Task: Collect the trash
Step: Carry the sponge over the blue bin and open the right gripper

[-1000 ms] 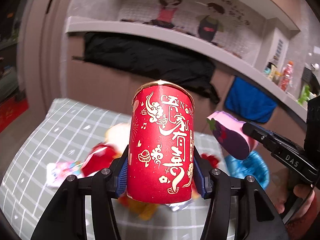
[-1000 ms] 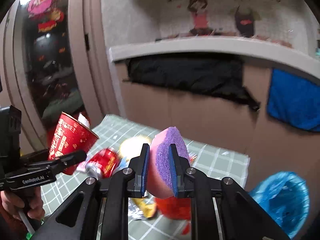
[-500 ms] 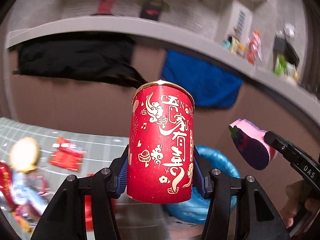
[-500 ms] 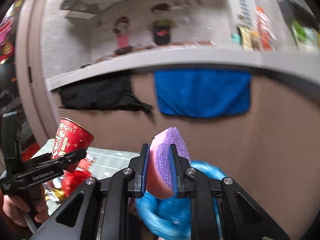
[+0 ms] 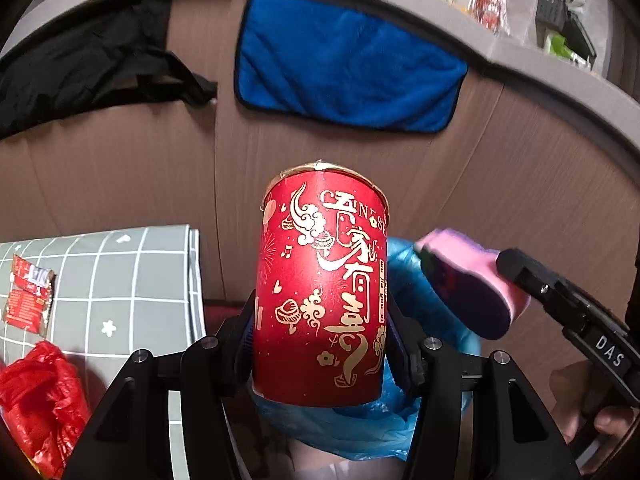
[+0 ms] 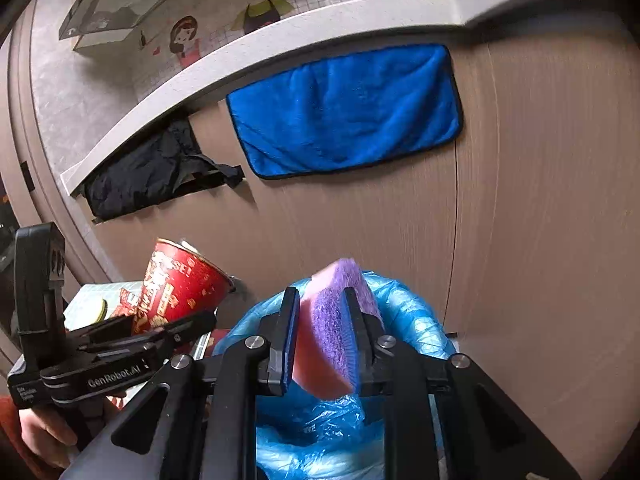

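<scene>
A red paper cup (image 5: pixel 320 292) with gold print stands upright in my left gripper (image 5: pixel 323 344), which is shut on its lower sides. It hangs over the near rim of a bin lined with a blue plastic bag (image 5: pixel 360 428). The right wrist view shows the same cup (image 6: pixel 180 284) tilted at the left. My right gripper (image 6: pixel 320 328) holds a pink and purple sponge (image 6: pixel 328 320) over the blue bag (image 6: pixel 408 312). Its jaws are opening, with the sponge still between the pads. In the left wrist view the sponge (image 5: pixel 468 288) is blurred, above the bag's right side.
A grey checked mat (image 5: pixel 120 280) at left carries a red wrapper (image 5: pixel 28 300) and a crumpled red bag (image 5: pixel 44 400). A brown cabinet front (image 6: pixel 520 220) stands close behind the bin, with a blue towel (image 6: pixel 344 112) and a black cloth (image 6: pixel 152 176) hanging from the counter edge.
Both grippers swung right from over the mat to the blue-lined bin and sank a little. The right jaws have spread slightly around the sponge. The cup stays gripped.
</scene>
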The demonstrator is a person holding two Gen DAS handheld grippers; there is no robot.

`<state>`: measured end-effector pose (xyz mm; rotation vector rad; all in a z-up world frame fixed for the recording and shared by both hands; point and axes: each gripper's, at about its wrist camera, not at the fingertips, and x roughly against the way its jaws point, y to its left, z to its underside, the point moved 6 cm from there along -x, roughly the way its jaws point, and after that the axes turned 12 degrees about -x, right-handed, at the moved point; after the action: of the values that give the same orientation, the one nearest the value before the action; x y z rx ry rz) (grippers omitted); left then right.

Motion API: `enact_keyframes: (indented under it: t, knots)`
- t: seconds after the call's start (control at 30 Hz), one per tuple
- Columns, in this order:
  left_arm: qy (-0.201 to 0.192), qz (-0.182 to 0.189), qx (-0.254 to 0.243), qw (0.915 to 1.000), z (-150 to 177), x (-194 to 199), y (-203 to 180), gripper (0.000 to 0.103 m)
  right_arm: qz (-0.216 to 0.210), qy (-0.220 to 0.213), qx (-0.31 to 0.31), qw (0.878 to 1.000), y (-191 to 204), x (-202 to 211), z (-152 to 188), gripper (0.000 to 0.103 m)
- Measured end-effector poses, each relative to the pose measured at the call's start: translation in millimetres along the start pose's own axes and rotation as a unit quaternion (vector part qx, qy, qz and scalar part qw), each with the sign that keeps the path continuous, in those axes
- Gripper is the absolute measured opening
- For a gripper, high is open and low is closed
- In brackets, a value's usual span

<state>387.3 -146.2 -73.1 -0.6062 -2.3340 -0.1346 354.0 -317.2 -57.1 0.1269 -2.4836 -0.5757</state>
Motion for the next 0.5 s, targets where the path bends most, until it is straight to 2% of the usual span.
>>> enact_keyframes:
  t: [0.1,0.17,0.5]
  knots:
    - [0.01,0.0,-0.001,1.0,1.8,-8.6,-2.0,0.057,-0.001,-0.002,-0.007,1.0,-5.9,-4.5,-0.4,0.023]
    - [0.011,0.0,-0.003,0.9999,2.3,-13.5,-5.5,0.057,-0.003,-0.005,-0.012,1.0,-9.6,-4.9,0.5,0.03]
    - [0.007,-0.007,-0.057,0.9983,-3.0,-17.6,-22.8,0.057,0.003,-0.006,-0.02,1.0,-20.5,-3.4,3.7,0.03]
